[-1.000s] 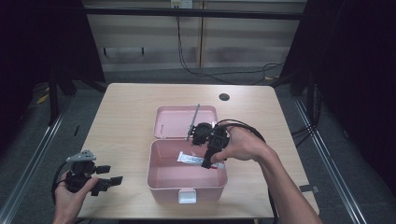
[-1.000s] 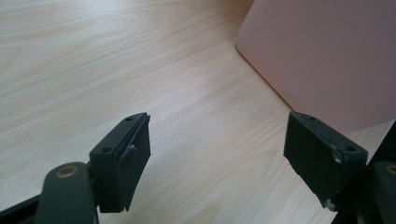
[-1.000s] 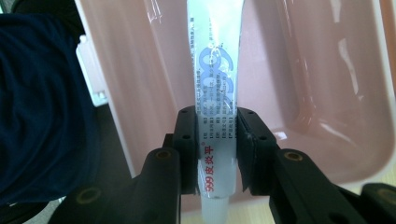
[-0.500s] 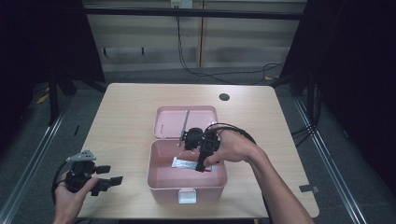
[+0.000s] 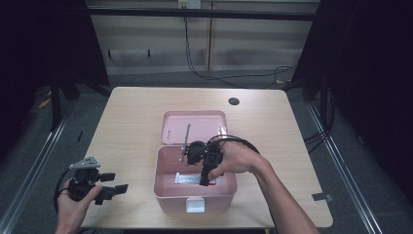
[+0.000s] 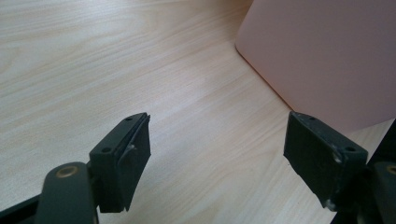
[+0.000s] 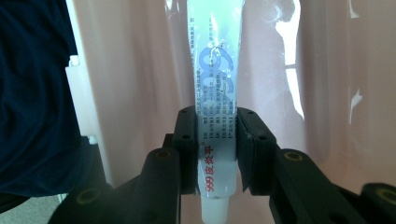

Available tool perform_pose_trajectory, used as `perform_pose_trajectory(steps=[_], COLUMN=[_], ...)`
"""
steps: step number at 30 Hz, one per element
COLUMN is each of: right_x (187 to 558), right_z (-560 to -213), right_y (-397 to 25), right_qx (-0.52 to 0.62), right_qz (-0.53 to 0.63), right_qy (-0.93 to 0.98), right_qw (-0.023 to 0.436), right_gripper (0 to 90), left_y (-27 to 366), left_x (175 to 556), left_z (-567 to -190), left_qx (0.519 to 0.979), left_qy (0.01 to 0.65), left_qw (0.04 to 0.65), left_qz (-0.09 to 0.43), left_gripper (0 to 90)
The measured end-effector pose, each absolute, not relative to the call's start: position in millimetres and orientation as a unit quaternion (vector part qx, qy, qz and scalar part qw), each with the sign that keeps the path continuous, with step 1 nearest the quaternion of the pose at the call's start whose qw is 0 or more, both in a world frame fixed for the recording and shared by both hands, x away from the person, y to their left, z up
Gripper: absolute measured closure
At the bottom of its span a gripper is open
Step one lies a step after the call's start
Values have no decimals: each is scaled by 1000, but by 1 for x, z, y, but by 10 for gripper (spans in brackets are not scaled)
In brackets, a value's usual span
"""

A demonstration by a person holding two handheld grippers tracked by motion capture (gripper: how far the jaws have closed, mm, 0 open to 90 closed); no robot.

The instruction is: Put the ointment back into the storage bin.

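The right gripper (image 5: 206, 179) reaches into the open pink box (image 5: 165, 187) at the counter's (image 5: 131, 112) centre, its fingers (image 7: 187, 140) clamped on a white ointment tube (image 7: 215, 93). At eight o'clock, the left gripper (image 5: 111, 191) rests with fingers (image 6: 123, 163) spread wide, holding nothing.

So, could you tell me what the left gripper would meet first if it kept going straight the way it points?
Probably the pink box: its outer wall stands ahead, to the right of the open left gripper. Dead centre looks like bare table, so it might just graze the corner.
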State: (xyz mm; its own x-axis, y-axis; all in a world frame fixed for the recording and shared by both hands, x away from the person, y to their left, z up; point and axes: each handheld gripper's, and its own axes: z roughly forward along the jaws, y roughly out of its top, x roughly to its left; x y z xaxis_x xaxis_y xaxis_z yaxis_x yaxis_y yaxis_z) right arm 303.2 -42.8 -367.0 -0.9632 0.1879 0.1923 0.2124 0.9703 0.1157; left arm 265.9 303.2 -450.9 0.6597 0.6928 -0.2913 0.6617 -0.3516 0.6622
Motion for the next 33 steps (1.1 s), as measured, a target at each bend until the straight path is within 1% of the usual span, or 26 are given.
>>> perform_pose_trajectory(steps=[16,26,27,33], right_x=[297,293,294,293], right_z=[-384,-394,-395,-402], right_y=[-37,-27,-27,-23], right_qx=[-69,-36,-33,-30], right_qz=[-68,-60,-59,-59], right_qy=[-989,-992,-991,-990], right_qw=[113,105,112,122], right_gripper=[719,720,720,720], left_y=[303,303,303,303], left_x=[266,266,266,266], left_z=[-451,-451,-451,-451], left_qx=[822,822,822,822], left_qy=[412,412,412,412], left_qw=[393,392,392,392], left_qz=[18,18,18,18], left_gripper=[228,229,228,228])
